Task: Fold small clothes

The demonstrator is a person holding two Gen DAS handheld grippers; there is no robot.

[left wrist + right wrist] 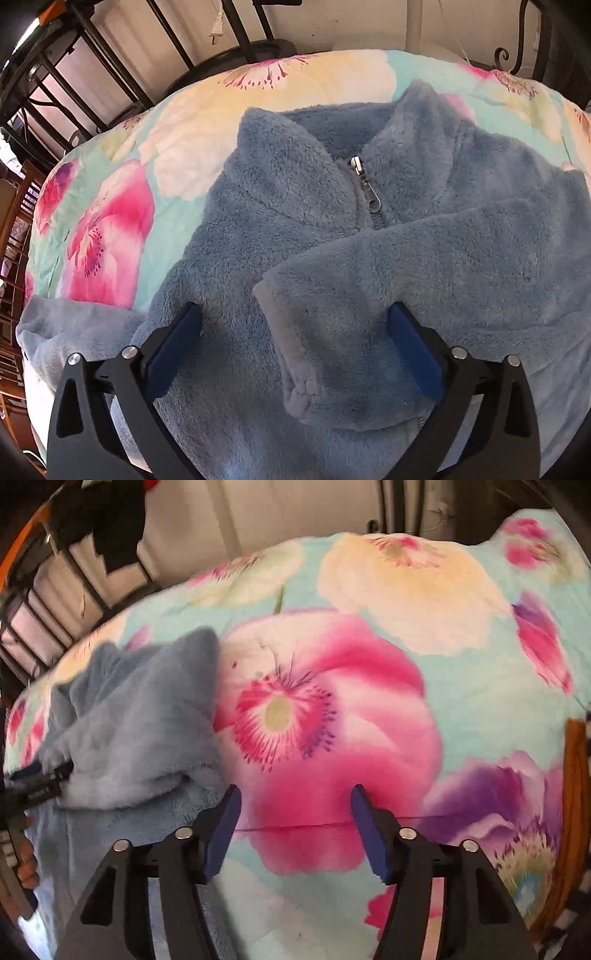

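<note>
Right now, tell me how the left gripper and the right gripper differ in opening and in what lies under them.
The left gripper stands wider open than the right gripper. The left hangs over the blue fleece jacket, its folded sleeve cuff between the jaws but not pinched; the right is over the bare floral bedspread, with the jacket off to its left. Both are open, hold nothing, and have blue pads.

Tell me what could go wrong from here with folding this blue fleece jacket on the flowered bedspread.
1. The sleeve folded across the jacket lies loose between the open left tongs; closing now might pinch the layer underneath too.
2. The zipper pull could snag the fleece.
3. The right tongs hang open over bare bedspread, beside the jacket, so they could grab bedding instead.
</note>
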